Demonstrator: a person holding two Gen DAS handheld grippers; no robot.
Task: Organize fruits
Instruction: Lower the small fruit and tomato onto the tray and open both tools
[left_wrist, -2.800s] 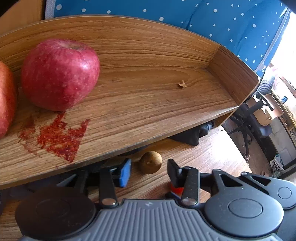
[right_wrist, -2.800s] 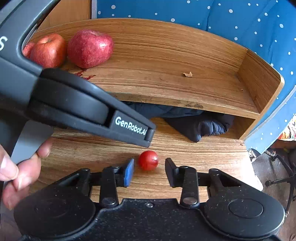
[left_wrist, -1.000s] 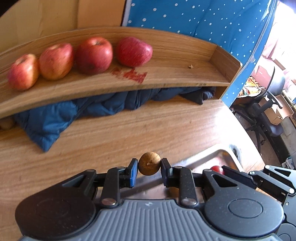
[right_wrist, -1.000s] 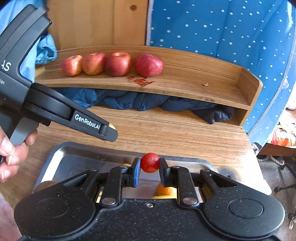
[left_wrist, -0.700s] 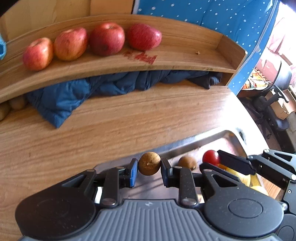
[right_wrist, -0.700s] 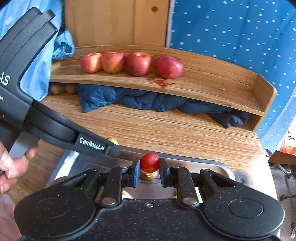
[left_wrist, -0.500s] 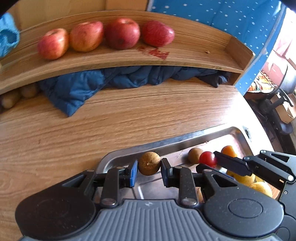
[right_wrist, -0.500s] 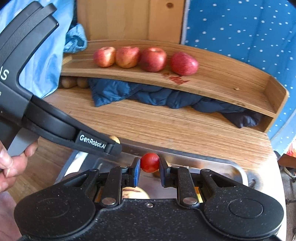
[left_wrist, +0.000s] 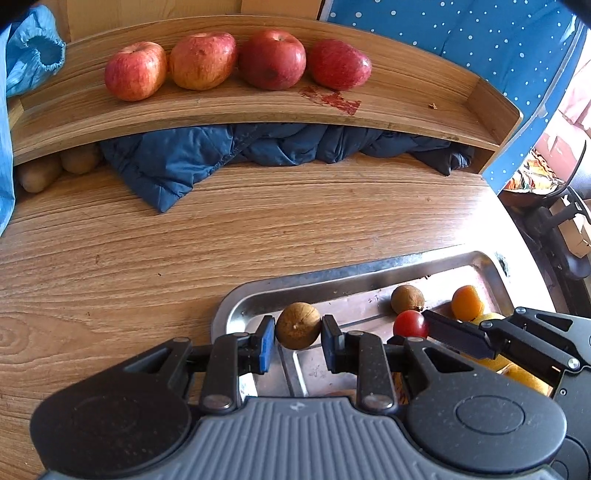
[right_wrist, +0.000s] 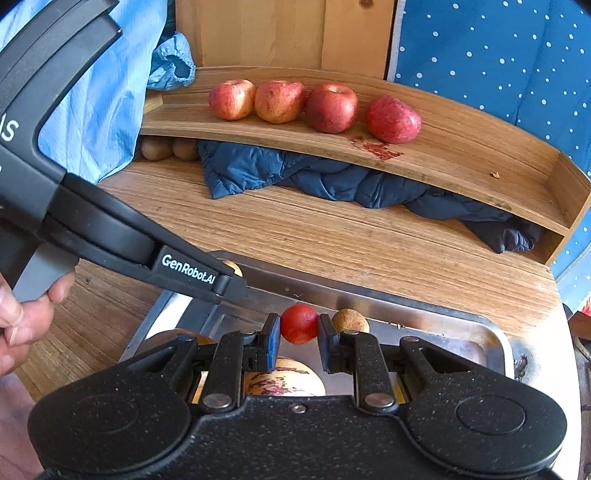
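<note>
My left gripper (left_wrist: 297, 341) is shut on a small round brown fruit (left_wrist: 297, 331), held over the near left corner of a metal tray (left_wrist: 332, 277). My right gripper (right_wrist: 299, 341) is shut on a cherry tomato (right_wrist: 299, 328) above the same tray (right_wrist: 424, 308). In the left wrist view the tomato (left_wrist: 410, 324) shows at the right, pinched between the right gripper's fingers. A second brown fruit (left_wrist: 407, 298) and an orange fruit (left_wrist: 467, 302) lie in the tray. The left gripper's fingers (right_wrist: 221, 282) reach in from the left in the right wrist view.
Several red apples (left_wrist: 271, 59) stand in a row on a curved wooden shelf (left_wrist: 406, 107). A blue jacket (left_wrist: 207, 158) is stuffed under it, with brown fruits (left_wrist: 55, 170) at its left end. A striped yellow fruit (right_wrist: 284, 380) lies in the tray. A hand (right_wrist: 22, 317) grips the left tool.
Both grippers closed on their fruits near the shelf, then drew back and came over the metal tray, still holding the brown fruit and the tomato.
</note>
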